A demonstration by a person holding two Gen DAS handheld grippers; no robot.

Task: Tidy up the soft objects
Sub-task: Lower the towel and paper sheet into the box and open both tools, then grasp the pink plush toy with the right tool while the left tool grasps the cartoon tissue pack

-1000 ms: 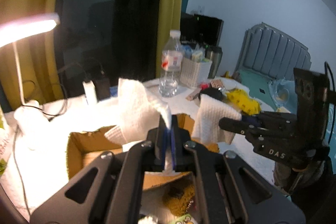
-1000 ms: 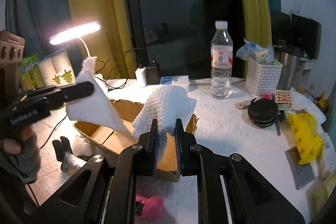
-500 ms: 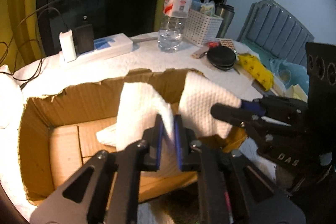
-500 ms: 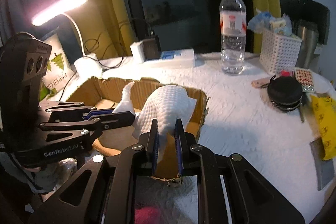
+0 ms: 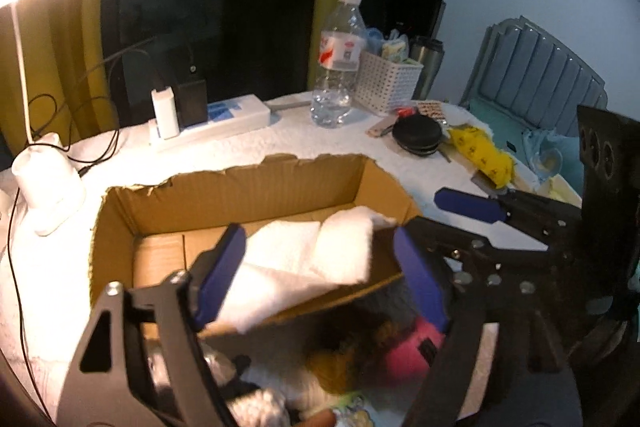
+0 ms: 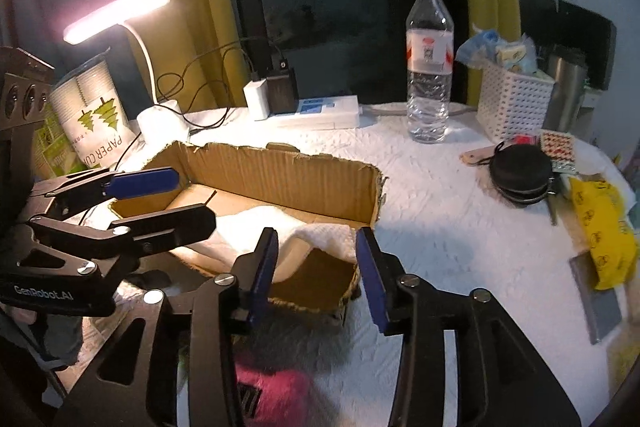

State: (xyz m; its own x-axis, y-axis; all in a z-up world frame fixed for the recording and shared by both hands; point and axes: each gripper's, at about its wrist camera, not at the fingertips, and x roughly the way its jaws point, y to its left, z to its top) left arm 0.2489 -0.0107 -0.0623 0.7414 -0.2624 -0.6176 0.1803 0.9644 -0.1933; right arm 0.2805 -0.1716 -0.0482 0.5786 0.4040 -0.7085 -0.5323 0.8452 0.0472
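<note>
Both the left gripper (image 5: 316, 275) and right gripper (image 6: 316, 275) have just been opening and hold nothing, the white cloth (image 5: 304, 259) now lies in the cardboard box (image 5: 240, 187) draped over its near edge, so next I'd grab the pink plush (image 6: 272, 391).

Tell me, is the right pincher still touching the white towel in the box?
Apart. The right wrist view shows the right gripper with jaws just opened, clear of the white towel lying in the cardboard box.
</note>
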